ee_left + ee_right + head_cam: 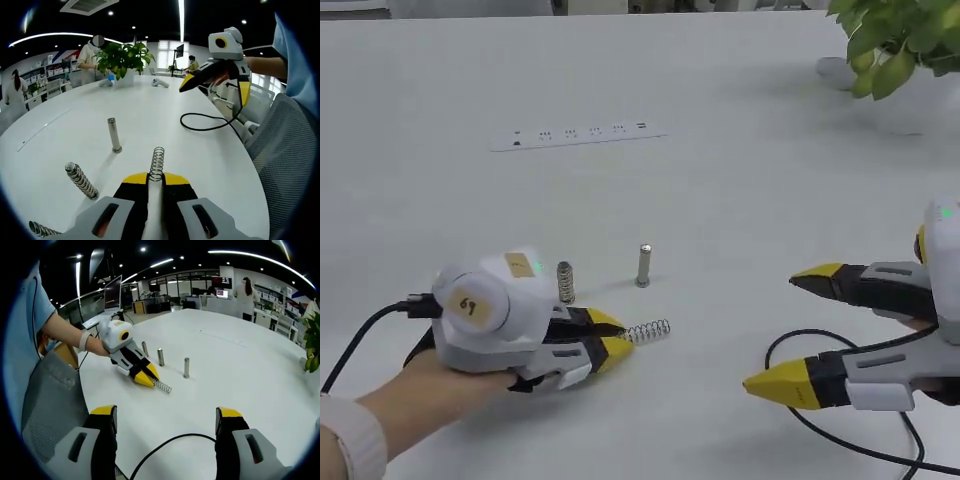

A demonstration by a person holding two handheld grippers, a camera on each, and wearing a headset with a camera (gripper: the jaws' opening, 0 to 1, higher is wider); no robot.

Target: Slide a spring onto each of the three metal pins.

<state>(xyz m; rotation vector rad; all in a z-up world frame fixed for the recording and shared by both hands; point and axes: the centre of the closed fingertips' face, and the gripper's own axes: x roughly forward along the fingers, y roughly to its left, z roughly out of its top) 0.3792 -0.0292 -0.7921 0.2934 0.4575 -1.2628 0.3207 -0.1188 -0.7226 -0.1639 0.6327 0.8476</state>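
Clamping the third spring (650,329) in my left gripper (618,336), right gripper (772,331) open; next, align it over the bare pin (644,265).

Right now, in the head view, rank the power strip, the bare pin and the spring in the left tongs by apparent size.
1. power strip, though farthest away.
2-3. bare pin and held spring look about alike; no ranking.

An open-plan office: monitors (112,292), rows of desks (272,315), strip ceiling lights (250,255).
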